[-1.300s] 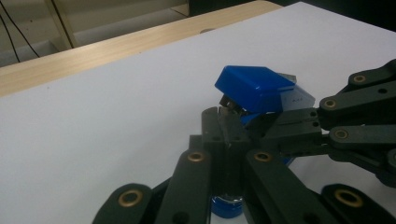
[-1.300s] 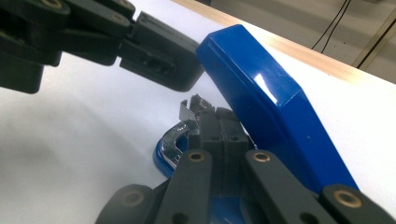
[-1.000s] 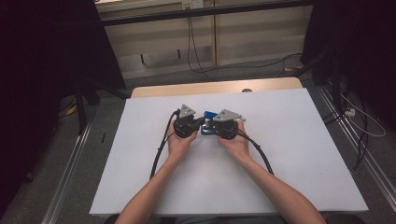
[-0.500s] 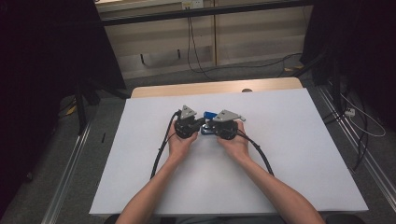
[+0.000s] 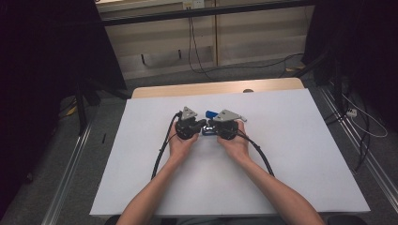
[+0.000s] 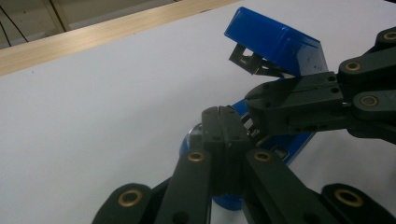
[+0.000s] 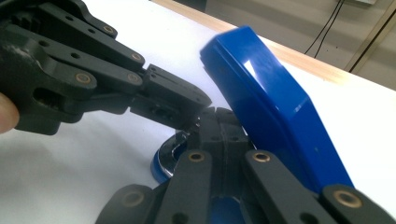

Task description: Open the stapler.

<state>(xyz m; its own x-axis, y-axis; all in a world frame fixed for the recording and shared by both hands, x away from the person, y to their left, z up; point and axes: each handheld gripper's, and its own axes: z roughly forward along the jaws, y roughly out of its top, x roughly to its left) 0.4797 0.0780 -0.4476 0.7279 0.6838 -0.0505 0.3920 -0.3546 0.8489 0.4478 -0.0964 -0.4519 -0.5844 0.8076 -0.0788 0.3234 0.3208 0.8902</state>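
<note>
Nothing has been shifting since the earlier frame. From above, you are holding the left tongs (image 5: 201,125) and right tongs (image 5: 210,127) tip to tip over the blue stapler (image 5: 210,114) mid-counter (image 5: 300,154). Your left tongs (image 6: 224,112) are sitting closed against the stapler's (image 6: 275,39) base. Your right tongs (image 7: 219,114) are closed beside its raised lid (image 7: 266,98).

White sheet (image 5: 291,154) covered the wooden bench (image 5: 216,88). Grey floor (image 5: 206,77) beyond, cables (image 5: 192,42) trailing along a pale wall panel (image 5: 159,42); dark surroundings both sides.
</note>
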